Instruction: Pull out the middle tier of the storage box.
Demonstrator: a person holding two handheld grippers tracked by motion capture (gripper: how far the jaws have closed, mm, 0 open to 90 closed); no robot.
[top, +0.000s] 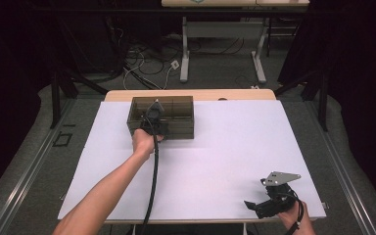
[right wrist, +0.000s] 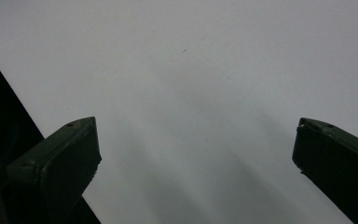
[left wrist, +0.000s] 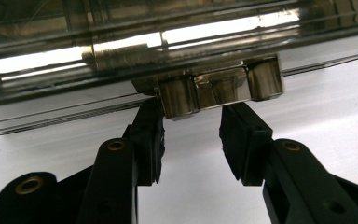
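Item: smoked transparent plastic box (top: 169, 125), rectangular, sitting on the white table (top: 215, 161) toward its far edge, left of centre. Inner partitions are showing faintly through its walls in the high view.

Item: box latch (left wrist: 216, 88), a small clear tab projecting from the lower front edge of the box, lying just above the white surface in the left gripper view.

Item: left gripper (left wrist: 191, 135), held by the person's left hand (top: 144, 141), reaching at the near wall of the box. Its jaws are standing part-way apart, one on each side of the latch; the left jaw tip is lying at the tab's corner, the right one just beneath it. Whether either pad is pressing on the tab cannot be told. A black cable (top: 152, 186) is trailing back from it along the forearm.

Item: right gripper (top: 269, 203), resting at the near right corner of the table in the person's right hand (top: 291, 215), well apart from the box. Its jaws are standing wide apart over bare white surface, with nothing between them. A grey three-cornered plate (top: 283, 177) is sitting on top.
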